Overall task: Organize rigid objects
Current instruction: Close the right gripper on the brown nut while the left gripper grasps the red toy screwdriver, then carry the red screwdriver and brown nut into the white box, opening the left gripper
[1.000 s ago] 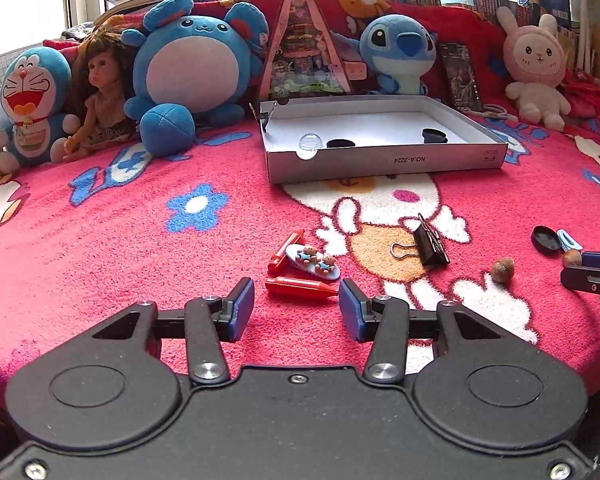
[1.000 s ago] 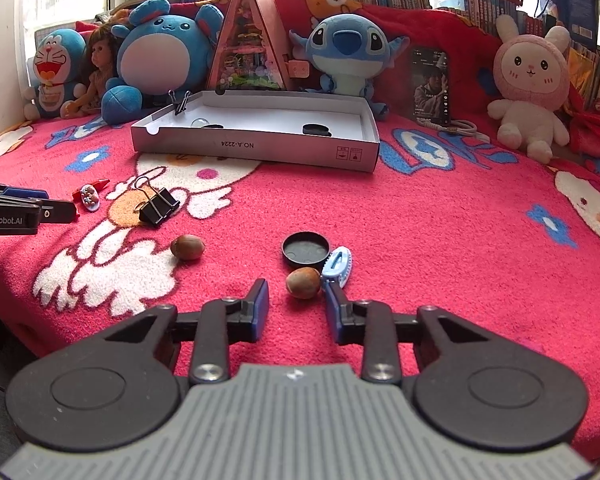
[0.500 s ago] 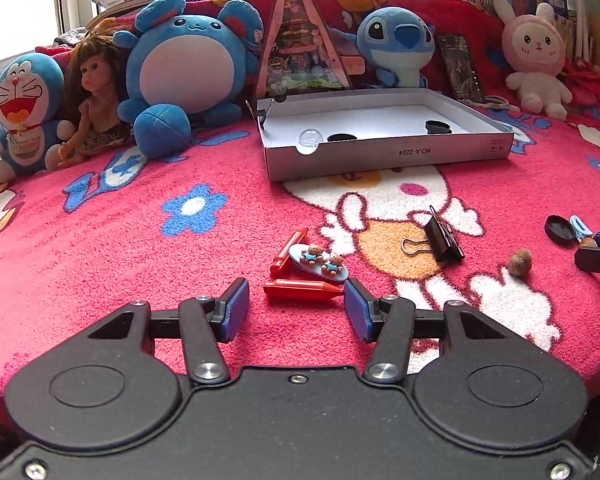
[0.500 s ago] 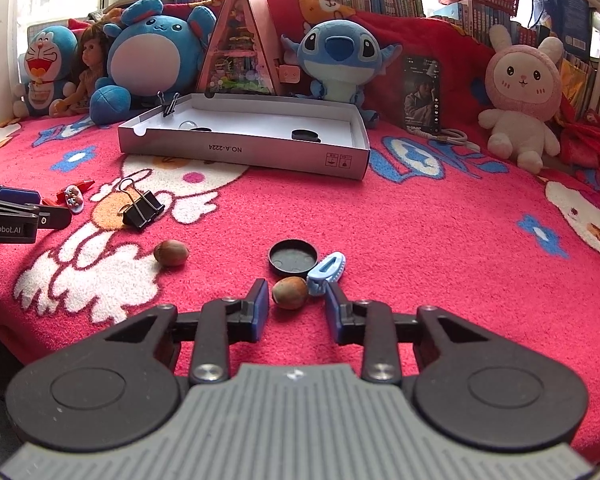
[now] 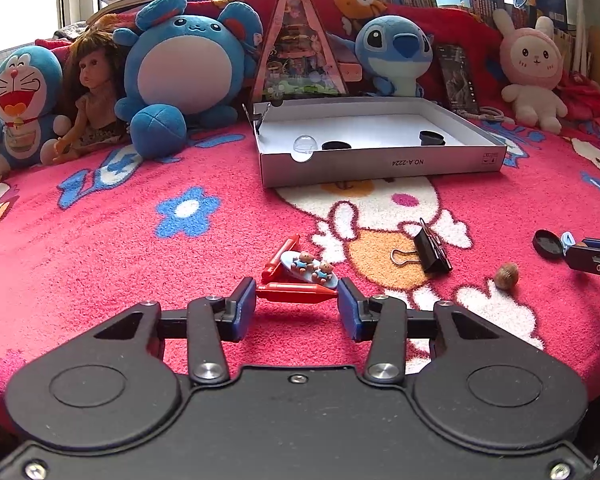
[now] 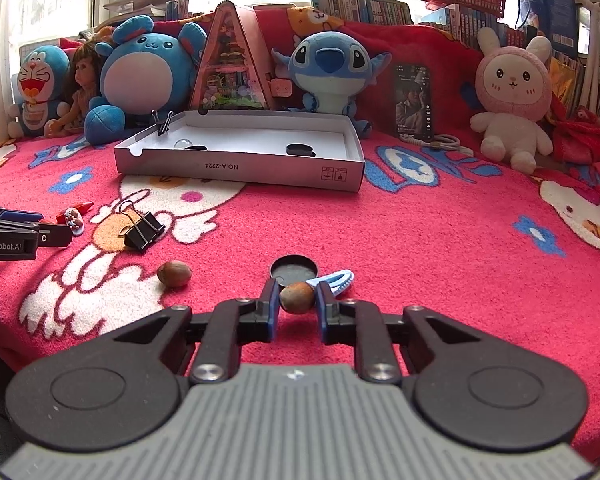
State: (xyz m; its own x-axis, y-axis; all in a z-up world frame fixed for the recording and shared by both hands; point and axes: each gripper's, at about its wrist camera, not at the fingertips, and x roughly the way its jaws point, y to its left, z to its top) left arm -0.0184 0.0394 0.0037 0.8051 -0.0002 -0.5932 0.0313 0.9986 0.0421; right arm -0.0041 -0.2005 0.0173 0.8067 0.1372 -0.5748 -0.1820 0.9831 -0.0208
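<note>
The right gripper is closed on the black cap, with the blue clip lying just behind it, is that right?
Not the cap. In the right wrist view the right gripper is closed on a brown nut; its jaws have just closed on it. The black cap lies free behind it, beside the blue clip.

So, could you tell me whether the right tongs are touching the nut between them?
Touching: in the right wrist view both pads of the right tongs press the nut, no gap either side.
</note>
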